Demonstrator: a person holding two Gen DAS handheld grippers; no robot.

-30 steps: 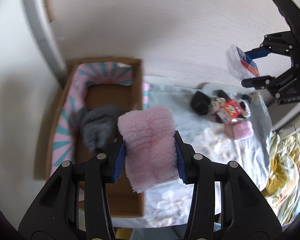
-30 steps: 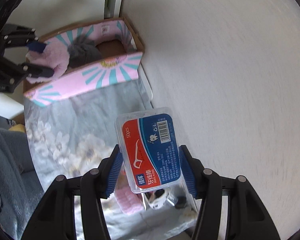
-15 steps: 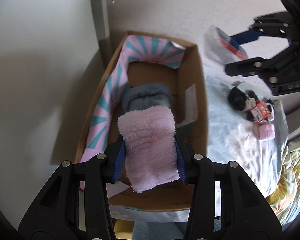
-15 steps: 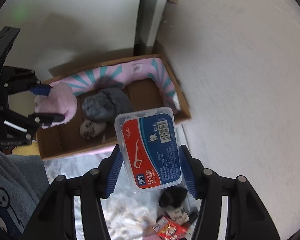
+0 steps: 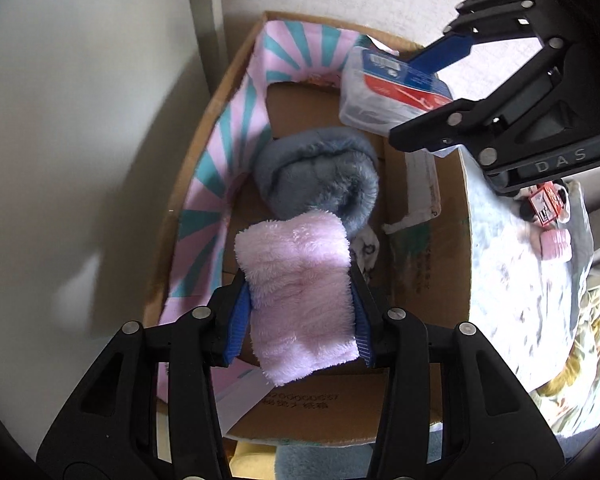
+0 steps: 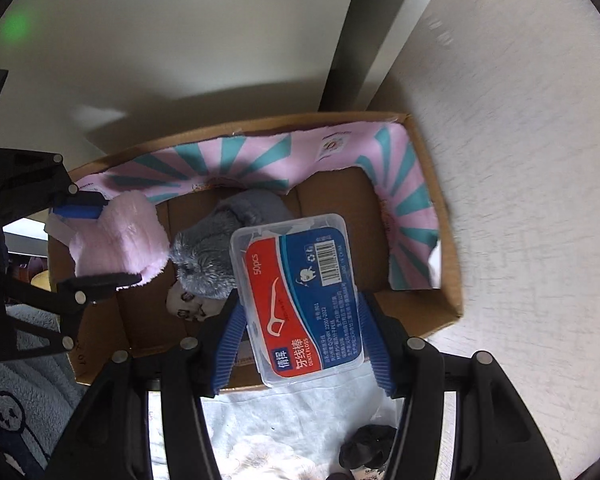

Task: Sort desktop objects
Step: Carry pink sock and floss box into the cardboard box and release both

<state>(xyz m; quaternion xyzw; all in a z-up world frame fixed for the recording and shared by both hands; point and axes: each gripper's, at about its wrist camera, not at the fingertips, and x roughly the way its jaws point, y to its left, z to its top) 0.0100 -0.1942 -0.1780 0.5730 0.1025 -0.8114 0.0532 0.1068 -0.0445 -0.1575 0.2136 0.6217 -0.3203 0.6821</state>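
My left gripper is shut on a fluffy pink sock and holds it above the open cardboard box; the sock also shows in the right wrist view. My right gripper is shut on a clear dental floss box with a red and blue label, held over the box's near wall. It also shows in the left wrist view. A rolled grey sock and a small white panda item lie inside the box.
The box has a pink and teal lining and stands against a white wall. On the floral cloth beside it lie a red packet, a small pink item and a black item.
Both grippers have moved over the cardboard box. The pink sock now hangs above the box floor and the floss box is above the box's near wall.
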